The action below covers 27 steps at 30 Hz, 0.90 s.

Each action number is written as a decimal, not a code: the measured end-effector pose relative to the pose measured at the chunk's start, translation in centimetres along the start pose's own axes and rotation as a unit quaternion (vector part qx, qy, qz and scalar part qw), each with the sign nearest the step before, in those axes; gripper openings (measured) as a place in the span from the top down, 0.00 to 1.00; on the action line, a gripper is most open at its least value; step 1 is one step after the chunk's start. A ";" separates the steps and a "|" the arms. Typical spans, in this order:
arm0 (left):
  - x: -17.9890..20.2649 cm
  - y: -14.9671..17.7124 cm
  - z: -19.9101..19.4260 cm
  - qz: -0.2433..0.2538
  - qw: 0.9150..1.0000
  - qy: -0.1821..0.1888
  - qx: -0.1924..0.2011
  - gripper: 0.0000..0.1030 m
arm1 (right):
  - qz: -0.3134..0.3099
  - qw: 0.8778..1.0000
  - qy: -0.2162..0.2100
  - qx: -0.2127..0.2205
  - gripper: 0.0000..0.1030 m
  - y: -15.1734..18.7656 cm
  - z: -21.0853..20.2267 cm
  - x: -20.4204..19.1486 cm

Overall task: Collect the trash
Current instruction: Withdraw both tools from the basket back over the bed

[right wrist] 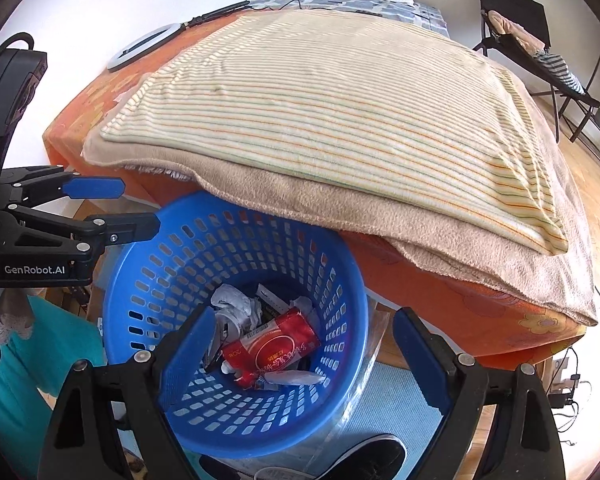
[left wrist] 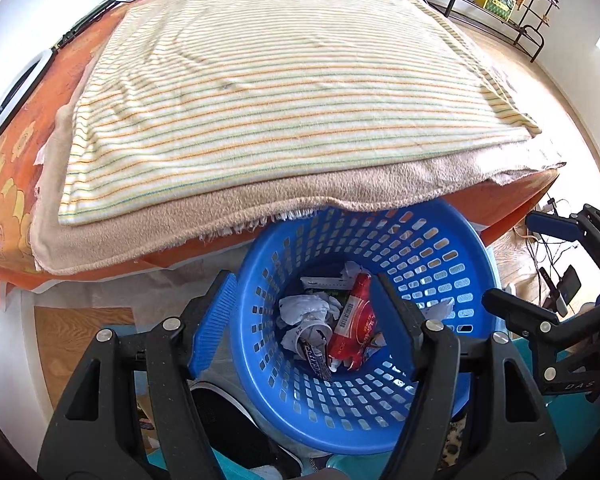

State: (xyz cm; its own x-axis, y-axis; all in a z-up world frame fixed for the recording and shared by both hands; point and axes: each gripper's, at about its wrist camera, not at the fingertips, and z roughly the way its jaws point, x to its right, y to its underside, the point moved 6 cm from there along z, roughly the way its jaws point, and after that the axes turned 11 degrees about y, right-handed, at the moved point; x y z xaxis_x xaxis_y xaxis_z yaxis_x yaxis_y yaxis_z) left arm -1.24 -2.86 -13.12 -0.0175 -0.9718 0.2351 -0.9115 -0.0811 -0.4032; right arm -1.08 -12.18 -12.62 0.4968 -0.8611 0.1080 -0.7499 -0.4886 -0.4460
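Observation:
A blue perforated basket (left wrist: 440,264) (right wrist: 180,248) stands on the floor against the bed's edge. Inside lie a red packet (left wrist: 356,316) (right wrist: 276,344), crumpled white paper (left wrist: 304,310) (right wrist: 236,304) and a dark candy wrapper (left wrist: 316,360). My left gripper (left wrist: 306,312) hangs open above the basket's mouth with nothing between its fingers; the right wrist view shows it from the side (right wrist: 136,206) over the basket's left rim. My right gripper (right wrist: 304,354) is also open and empty above the basket, and appears at the right edge of the left wrist view (left wrist: 522,262).
A bed with an orange sheet (right wrist: 440,292) carries a beige blanket and a striped blanket (left wrist: 280,92) (right wrist: 340,112) overhanging the basket. A ring light (left wrist: 16,92) lies on the bed. Black shoes (left wrist: 228,412) (right wrist: 372,456) sit beside the basket. Cables (left wrist: 552,248) and a folding chair (right wrist: 532,40) are to the right.

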 end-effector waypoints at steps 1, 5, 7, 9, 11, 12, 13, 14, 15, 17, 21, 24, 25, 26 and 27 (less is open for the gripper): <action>0.0 -0.3 -0.3 -0.001 1.000 0.001 0.003 0.31 | 0.001 1.000 0.001 0.003 0.11 -0.3 -0.1 0.1; 0.1 -1.5 -0.9 -0.002 1.000 0.002 0.015 0.31 | 0.005 1.000 0.005 0.016 0.11 -1.6 -0.6 0.7; 0.1 -2.2 -1.3 -0.003 1.000 0.005 0.020 0.31 | 0.008 1.000 0.004 0.021 0.11 -2.4 -0.8 1.1; 0.3 -3.0 -1.8 0.000 1.000 0.007 0.026 0.31 | 0.011 1.000 0.004 0.027 0.11 -3.1 -1.0 1.4; 0.3 -3.8 -2.3 0.003 0.999 0.007 0.034 0.31 | 0.010 0.999 0.004 0.034 0.11 -3.9 -1.1 1.5; 0.3 -4.3 -2.6 0.003 0.999 0.007 0.038 0.31 | 0.008 0.999 0.006 0.038 0.11 -4.3 -1.2 1.6; 0.2 -4.8 -2.9 0.004 0.999 0.006 0.042 0.31 | 0.006 0.999 0.008 0.041 0.11 -4.7 -1.3 1.7; 0.0 -5.2 -3.2 0.004 0.999 0.005 0.047 0.31 | 0.004 0.999 0.009 0.044 0.11 -5.1 -1.4 1.7; -0.1 -5.7 -3.4 0.004 0.999 0.004 0.051 0.31 | 0.002 0.999 0.011 0.048 0.11 -5.5 -1.4 1.8; -0.3 -6.6 -4.0 0.005 0.998 0.002 0.060 0.31 | 0.000 0.998 0.014 0.055 0.11 -6.3 -1.5 2.0; -1.0 -8.8 -4.9 0.001 0.997 -0.004 0.080 0.26 | 0.006 0.997 0.020 0.068 0.11 -7.8 -1.8 3.2; -1.4 -10.1 -5.6 -0.002 0.995 -0.006 0.097 0.21 | 0.019 0.997 0.021 0.075 0.10 -8.9 -1.8 4.3; -1.5 -10.4 -5.7 -0.001 0.995 -0.007 0.100 0.21 | 0.024 0.997 0.021 0.077 0.10 -9.2 -1.8 4.7; -1.5 -10.7 -5.8 0.000 0.995 -0.007 0.103 0.21 | 0.028 0.996 0.021 0.079 0.10 -9.5 -1.8 4.9; -1.4 -11.0 -6.0 0.001 0.994 -0.008 0.106 0.21 | 0.032 0.996 0.022 0.080 0.09 -9.8 -1.8 5.2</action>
State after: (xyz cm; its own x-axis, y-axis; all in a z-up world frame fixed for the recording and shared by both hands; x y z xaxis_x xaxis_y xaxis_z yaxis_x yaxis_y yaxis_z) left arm 6.40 0.76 -3.75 -0.0111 -0.9751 0.2213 -0.8047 -0.1227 -0.5809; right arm 8.04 -12.19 -6.06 0.4271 -0.8972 0.1124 -0.6983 -0.4062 -0.5894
